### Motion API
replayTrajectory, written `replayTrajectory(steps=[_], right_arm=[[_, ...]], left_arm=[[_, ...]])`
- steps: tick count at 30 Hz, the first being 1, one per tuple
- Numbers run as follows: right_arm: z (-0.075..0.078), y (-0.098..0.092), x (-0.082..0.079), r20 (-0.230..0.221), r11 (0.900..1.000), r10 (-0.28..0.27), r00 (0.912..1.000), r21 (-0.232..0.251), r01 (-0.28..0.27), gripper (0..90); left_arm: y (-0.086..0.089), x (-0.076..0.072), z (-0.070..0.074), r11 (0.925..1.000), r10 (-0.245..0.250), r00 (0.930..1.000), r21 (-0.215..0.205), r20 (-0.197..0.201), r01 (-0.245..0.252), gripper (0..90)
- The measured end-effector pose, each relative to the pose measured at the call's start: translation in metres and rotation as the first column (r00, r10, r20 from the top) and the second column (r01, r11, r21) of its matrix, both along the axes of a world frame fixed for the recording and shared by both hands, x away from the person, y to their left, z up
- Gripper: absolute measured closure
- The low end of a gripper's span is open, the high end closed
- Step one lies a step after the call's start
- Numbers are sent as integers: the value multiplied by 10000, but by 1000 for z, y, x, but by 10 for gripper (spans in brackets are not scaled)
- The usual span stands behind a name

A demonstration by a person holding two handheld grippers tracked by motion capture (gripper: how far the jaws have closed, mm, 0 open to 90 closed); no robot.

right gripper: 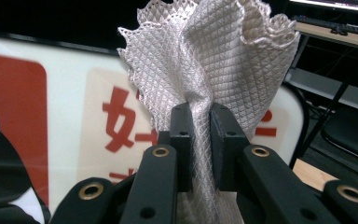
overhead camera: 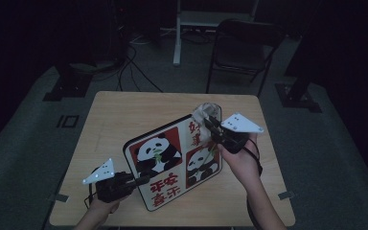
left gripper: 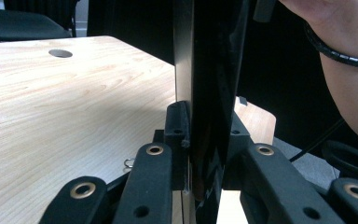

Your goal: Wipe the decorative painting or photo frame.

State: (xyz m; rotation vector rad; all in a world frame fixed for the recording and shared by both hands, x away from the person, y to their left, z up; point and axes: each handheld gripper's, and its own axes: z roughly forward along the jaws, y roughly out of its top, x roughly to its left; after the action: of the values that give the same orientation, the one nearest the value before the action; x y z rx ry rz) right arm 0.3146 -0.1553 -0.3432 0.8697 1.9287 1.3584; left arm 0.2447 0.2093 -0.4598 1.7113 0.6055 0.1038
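Note:
A square board (overhead camera: 172, 160) printed with pandas and red characters is held tilted above the wooden table (overhead camera: 120, 115). My left gripper (overhead camera: 141, 180) is shut on the board's lower left edge; in the left gripper view the board (left gripper: 209, 93) runs edge-on between the jaws. My right gripper (overhead camera: 212, 125) is shut on a beige waffle-weave cloth (overhead camera: 203, 112) at the board's upper right corner. In the right gripper view the cloth (right gripper: 214, 60) fans out above the jaws, right in front of the board's printed face (right gripper: 65, 107).
A black folding chair (overhead camera: 242, 50) and a white stand (overhead camera: 182, 28) are beyond the table's far edge. Cables (overhead camera: 134, 72) lie on the floor behind. A round hole (left gripper: 60, 53) is cut in the tabletop. The room is dim.

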Motion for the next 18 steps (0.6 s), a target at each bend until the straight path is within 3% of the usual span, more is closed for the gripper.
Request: replayTrajectory(steps=[18], right_arm=[[-44,-9,-6,-896,9982,-226,9957,-577,174,808]], left_arm=[[-1,0,-1,10000,21,10000,-44,-14,-21,785]])
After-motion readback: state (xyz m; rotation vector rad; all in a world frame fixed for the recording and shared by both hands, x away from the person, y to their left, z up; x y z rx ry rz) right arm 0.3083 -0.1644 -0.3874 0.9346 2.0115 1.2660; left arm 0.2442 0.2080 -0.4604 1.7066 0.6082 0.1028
